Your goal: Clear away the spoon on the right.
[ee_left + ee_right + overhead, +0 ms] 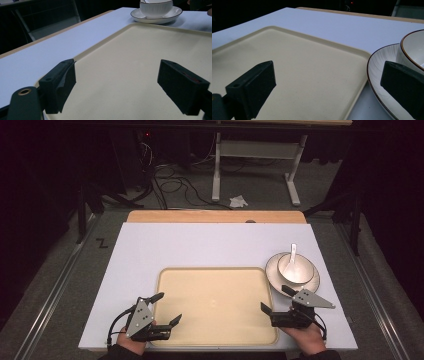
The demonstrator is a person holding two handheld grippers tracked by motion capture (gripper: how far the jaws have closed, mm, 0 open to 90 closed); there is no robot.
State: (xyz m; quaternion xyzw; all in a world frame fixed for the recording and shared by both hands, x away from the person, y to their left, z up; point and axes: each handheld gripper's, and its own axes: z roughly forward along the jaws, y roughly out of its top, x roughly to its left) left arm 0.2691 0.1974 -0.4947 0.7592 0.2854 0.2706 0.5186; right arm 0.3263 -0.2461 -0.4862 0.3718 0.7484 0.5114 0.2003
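While both my hands hover at the near edge of the table [150, 245] | left gripper [166, 309] jaws wide apart, empty, over tray [215, 300] | right gripper [278, 301] jaws wide apart, empty, just beside saucer [275, 272] | bowl [296, 268] with spoon [293, 252] on saucer, right of tray.

Table top [210, 245] evenly lit from above, room beyond it at twelve o'clock dark, faint sheen at the middle of the tray [215, 305], soft shadow beside the plate [156, 17], near jaws in both gripper views black and slightly blurred, high view soft and grainy.
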